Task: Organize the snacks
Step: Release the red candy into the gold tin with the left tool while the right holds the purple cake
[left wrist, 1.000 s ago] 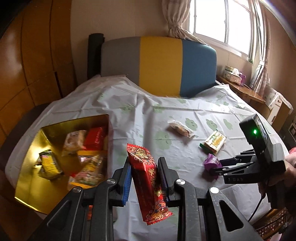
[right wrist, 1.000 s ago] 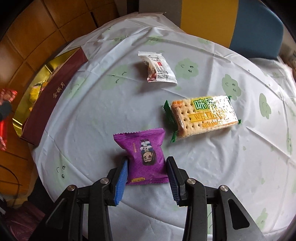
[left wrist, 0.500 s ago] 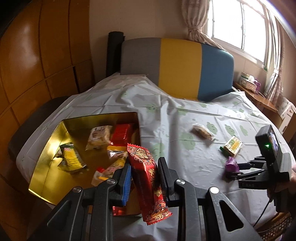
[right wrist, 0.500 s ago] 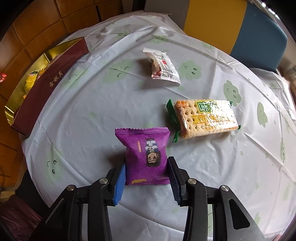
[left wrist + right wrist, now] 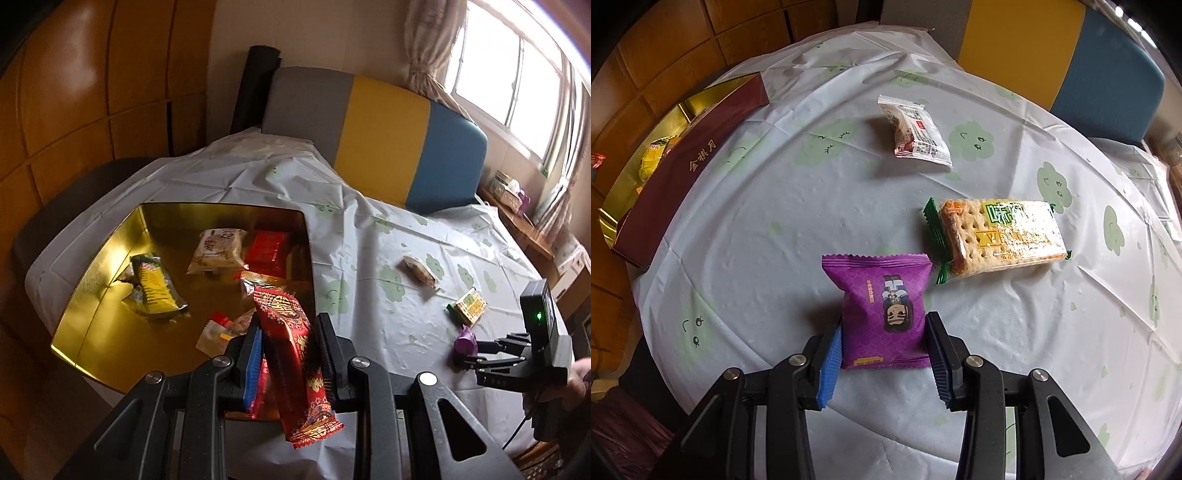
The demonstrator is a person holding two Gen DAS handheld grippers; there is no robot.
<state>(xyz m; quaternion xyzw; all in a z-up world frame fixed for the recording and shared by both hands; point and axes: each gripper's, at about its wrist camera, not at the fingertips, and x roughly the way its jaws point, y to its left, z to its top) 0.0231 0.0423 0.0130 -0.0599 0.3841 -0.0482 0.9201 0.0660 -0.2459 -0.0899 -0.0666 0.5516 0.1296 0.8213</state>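
My left gripper (image 5: 289,322) is shut on a long red patterned snack packet (image 5: 295,362), which hangs tilted over the near right corner of the open gold box (image 5: 110,266). Several snacks lie in that box, among them a yellow-green packet (image 5: 155,288), a beige packet (image 5: 218,251) and a red packet (image 5: 267,253). My right gripper (image 5: 884,325) is shut on a purple snack packet (image 5: 882,302), its pads pressing both sides just above the tablecloth. The left wrist view shows this gripper (image 5: 476,354) with the purple packet (image 5: 465,339) at the far right.
A green-ended cracker pack (image 5: 1001,232) and a white wrapped snack (image 5: 919,133) lie on the white tablecloth (image 5: 775,221) beyond the purple packet. The box's dark red outer wall (image 5: 687,173) runs along the left. A grey, yellow and blue chair back (image 5: 380,136) stands behind the table.
My left gripper has carried the red packet leftward, from over the tablecloth to over the gold box. The right gripper has stayed shut on the purple packet, hardly moving.
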